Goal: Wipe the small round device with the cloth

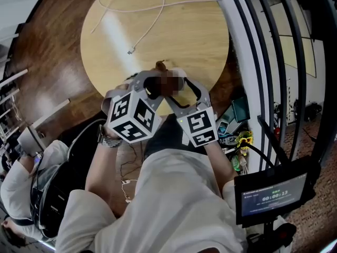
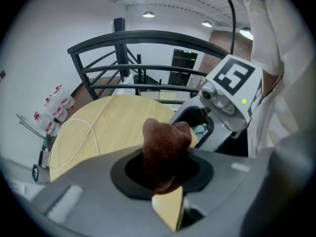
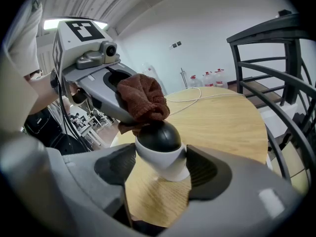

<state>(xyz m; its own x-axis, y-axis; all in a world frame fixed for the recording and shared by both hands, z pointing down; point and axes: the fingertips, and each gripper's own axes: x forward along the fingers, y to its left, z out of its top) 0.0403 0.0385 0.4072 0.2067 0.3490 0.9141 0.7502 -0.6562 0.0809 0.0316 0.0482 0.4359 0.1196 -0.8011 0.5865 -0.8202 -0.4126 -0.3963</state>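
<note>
The small round device (image 3: 159,144), a white body with a black dome, sits between the jaws of my right gripper (image 3: 160,168), which is shut on it. My left gripper (image 2: 165,174) is shut on a brown cloth (image 2: 165,149). In the right gripper view the cloth (image 3: 143,101) rests on the dome's upper left. In the head view both grippers meet over the near edge of the round wooden table (image 1: 195,30): left gripper (image 1: 151,87), right gripper (image 1: 182,87). A tip of the cloth (image 1: 160,66) shows there; the device is hidden.
A white cable (image 1: 152,8) loops across the far part of the table. A black stair railing (image 1: 263,51) runs along the right. A monitor (image 1: 274,195) stands at lower right. Another person (image 1: 26,186) sits at lower left. Water bottles (image 3: 210,78) line the far wall.
</note>
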